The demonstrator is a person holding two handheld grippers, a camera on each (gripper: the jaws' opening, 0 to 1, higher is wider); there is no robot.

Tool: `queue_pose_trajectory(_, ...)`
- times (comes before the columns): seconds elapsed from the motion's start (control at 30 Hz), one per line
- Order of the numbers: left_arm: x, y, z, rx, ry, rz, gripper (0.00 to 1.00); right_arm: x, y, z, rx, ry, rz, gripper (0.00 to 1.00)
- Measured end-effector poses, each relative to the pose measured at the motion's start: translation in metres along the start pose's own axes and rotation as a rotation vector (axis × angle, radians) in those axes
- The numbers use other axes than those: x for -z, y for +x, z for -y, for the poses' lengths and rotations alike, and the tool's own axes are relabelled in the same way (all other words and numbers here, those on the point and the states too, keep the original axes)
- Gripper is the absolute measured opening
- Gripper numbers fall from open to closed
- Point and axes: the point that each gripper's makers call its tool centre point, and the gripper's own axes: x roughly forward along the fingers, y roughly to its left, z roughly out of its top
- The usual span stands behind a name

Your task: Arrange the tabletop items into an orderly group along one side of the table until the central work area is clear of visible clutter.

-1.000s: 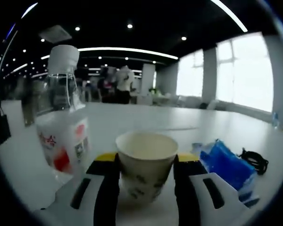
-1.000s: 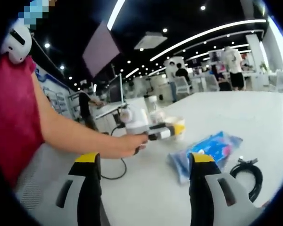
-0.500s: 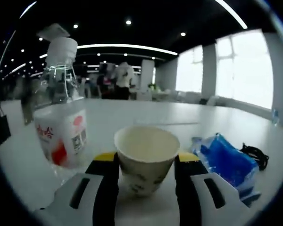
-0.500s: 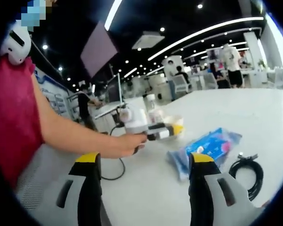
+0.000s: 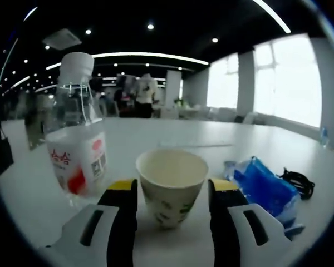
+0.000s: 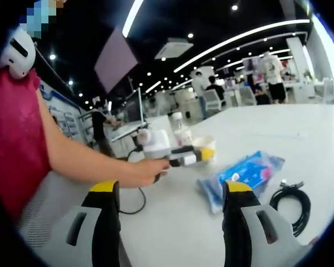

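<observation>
The left tongs (image 5: 171, 208) are loosening around the cream paper cup with green print (image 5: 171, 186), gaps now showing at both jaws, so the cup is resting on the white table (image 5: 156, 139) just beside the clear plastic water bottle with a red-and-white label (image 5: 77, 139), where the group is forming; farther right, the blue plastic packet (image 6: 242, 172) and black coiled cable (image 6: 292, 197) are waiting before the wide, empty right tongs (image 6: 170, 217)
</observation>
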Motion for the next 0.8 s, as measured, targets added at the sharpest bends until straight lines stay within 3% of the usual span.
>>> queue_pose_trajectory(0.4,0.005,-0.021,-0.006,-0.005,0.008,-0.029,0.45,-0.006,0.0,0.0,0.0,-0.01,0.014,0.74)
queue_pose_trajectory(0.8,0.006,-0.041,0.005,0.016,0.015,-0.065,0.44,-0.019,-0.002,-0.001,0.002,-0.038,0.039,0.74)
